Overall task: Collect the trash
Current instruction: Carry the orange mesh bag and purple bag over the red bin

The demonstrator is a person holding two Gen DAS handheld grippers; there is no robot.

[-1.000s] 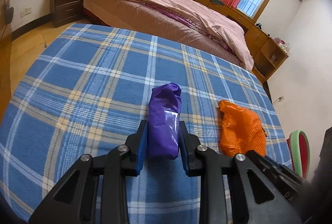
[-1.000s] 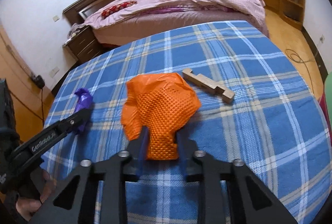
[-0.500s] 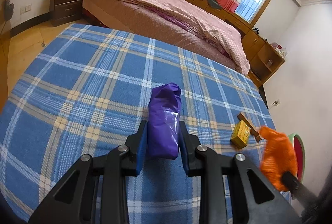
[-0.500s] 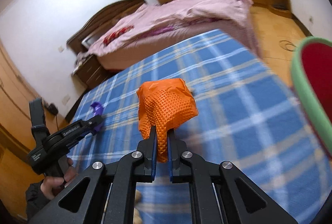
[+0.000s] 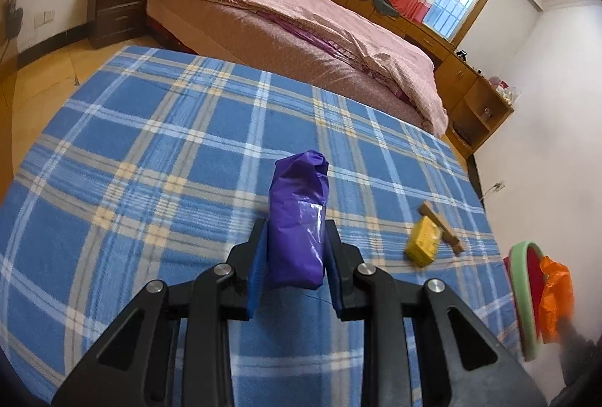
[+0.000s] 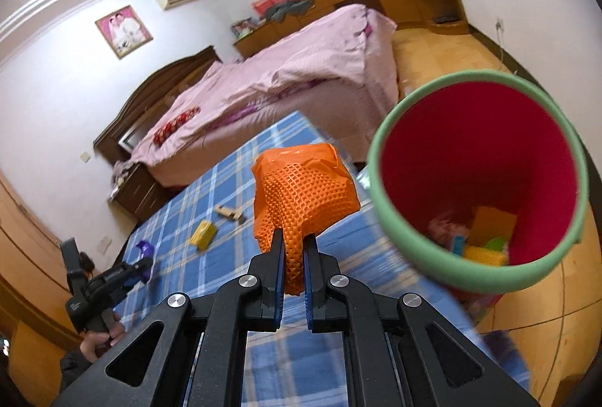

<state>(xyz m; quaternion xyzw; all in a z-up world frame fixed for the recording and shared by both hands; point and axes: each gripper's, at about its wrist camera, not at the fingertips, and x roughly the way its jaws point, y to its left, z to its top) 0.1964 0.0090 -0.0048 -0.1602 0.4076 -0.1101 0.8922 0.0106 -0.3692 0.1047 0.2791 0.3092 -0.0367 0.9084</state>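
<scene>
My left gripper (image 5: 295, 249) is shut on a purple plastic bag (image 5: 297, 215) and holds it just above the blue plaid table (image 5: 150, 151). My right gripper (image 6: 292, 249) is shut on a crumpled orange mesh wrapper (image 6: 301, 188), held in the air beside the rim of a red bin with a green rim (image 6: 380, 203). The bin holds several coloured scraps at its bottom. The orange wrapper (image 5: 555, 298) and the bin (image 5: 521, 298) also show at the right edge of the left wrist view.
A yellow box (image 5: 423, 241) and a wooden block (image 5: 442, 226) lie on the table's right side; both also show in the right wrist view, box (image 6: 203, 233), block (image 6: 229, 213). A pink bed (image 5: 301, 23) stands behind the table. Wooden floor surrounds the bin.
My right gripper has lifted the orange wrapper off the table and carried it right, up to the bin's rim. The left gripper still holds the purple bag in place.
</scene>
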